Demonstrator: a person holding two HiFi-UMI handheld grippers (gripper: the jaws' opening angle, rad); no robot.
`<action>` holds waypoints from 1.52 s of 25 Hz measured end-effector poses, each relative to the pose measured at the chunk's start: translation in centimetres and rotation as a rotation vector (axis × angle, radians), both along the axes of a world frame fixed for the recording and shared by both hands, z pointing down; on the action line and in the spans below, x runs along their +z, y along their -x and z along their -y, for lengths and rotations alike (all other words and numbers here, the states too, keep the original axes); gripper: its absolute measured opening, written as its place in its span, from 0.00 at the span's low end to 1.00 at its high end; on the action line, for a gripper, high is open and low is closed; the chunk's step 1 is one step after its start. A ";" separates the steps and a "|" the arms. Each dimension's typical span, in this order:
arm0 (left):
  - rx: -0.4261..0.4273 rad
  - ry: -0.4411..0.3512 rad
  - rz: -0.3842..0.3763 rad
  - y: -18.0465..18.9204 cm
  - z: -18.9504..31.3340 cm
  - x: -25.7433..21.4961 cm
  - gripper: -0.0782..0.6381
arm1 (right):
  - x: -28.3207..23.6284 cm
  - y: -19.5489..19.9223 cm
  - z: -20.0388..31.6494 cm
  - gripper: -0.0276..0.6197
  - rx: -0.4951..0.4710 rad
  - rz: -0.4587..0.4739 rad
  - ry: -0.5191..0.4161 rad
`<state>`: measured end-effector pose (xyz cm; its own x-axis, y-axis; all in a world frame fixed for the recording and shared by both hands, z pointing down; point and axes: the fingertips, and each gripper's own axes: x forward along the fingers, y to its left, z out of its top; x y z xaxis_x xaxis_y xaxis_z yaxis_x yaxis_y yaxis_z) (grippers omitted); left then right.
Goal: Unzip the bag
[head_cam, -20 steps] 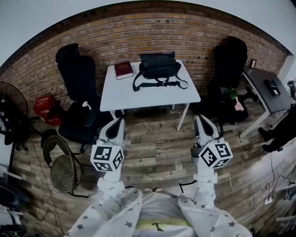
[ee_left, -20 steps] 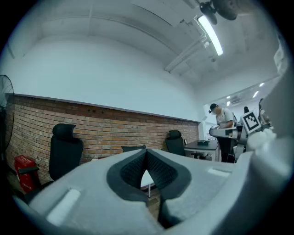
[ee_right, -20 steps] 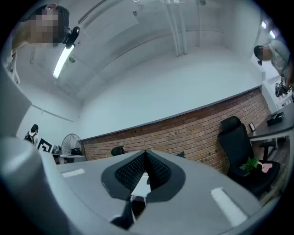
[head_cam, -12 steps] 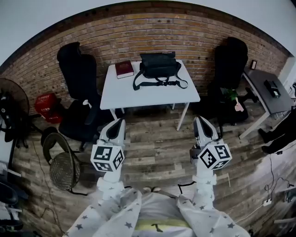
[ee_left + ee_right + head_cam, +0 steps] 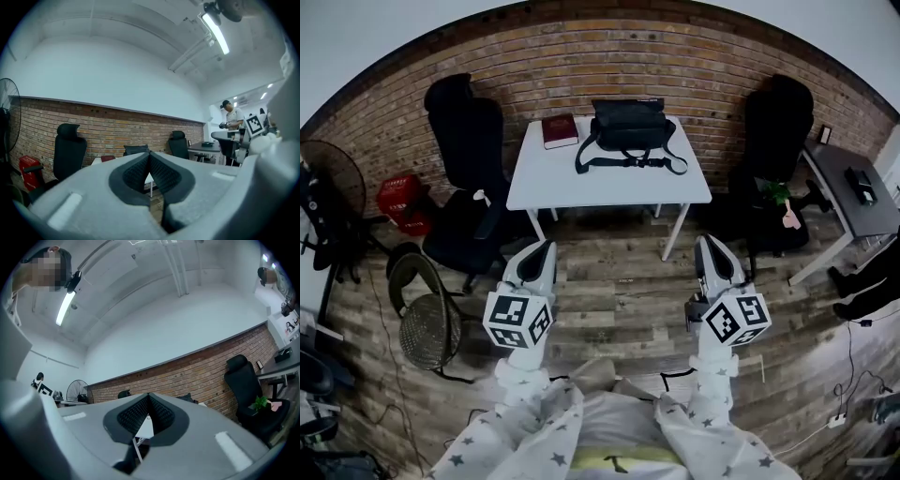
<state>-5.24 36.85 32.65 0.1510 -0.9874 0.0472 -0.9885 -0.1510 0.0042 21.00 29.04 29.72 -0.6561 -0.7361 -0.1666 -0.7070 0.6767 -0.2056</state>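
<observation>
A black bag (image 5: 628,125) with a long strap lies at the back of a white table (image 5: 581,183) against the brick wall; its top shows as a dark shape (image 5: 136,149) in the left gripper view. Both grippers hang well short of the table, over the wooden floor. My left gripper (image 5: 542,247) is shut with nothing between its jaws. My right gripper (image 5: 705,243) is shut and empty too. In each gripper view the two dark pads meet at the tips.
A dark red book (image 5: 560,130) lies on the table's left back corner. Black office chairs (image 5: 469,178) (image 5: 778,141) flank the table. A red crate (image 5: 401,199), a fan (image 5: 328,202) and a mesh basket (image 5: 429,333) stand left. A grey desk (image 5: 853,192) is at the right. A person (image 5: 232,117) stands far right.
The view has shifted slightly: the table and bag sit a little lower and nearer in the head view. Both grippers keep their places and stay shut.
</observation>
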 end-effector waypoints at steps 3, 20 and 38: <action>-0.017 0.010 0.007 0.4 0.1 0.3 0.10 | 0.4 0.5 0.6 0.05 -0.016 0.009 0.007; -0.025 0.044 -0.037 4.6 12.6 2.4 0.10 | 2.8 5.1 12.7 0.05 -0.019 -0.035 0.052; 0.050 0.057 -0.059 9.4 30.3 3.2 0.10 | 3.7 9.6 27.5 0.05 0.067 -0.026 0.072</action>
<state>-14.66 6.60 35.84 0.2041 -0.9745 0.0928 -0.9776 -0.1979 0.0724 11.38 1.55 33.43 -0.6082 -0.7880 -0.0953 -0.7561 0.6117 -0.2326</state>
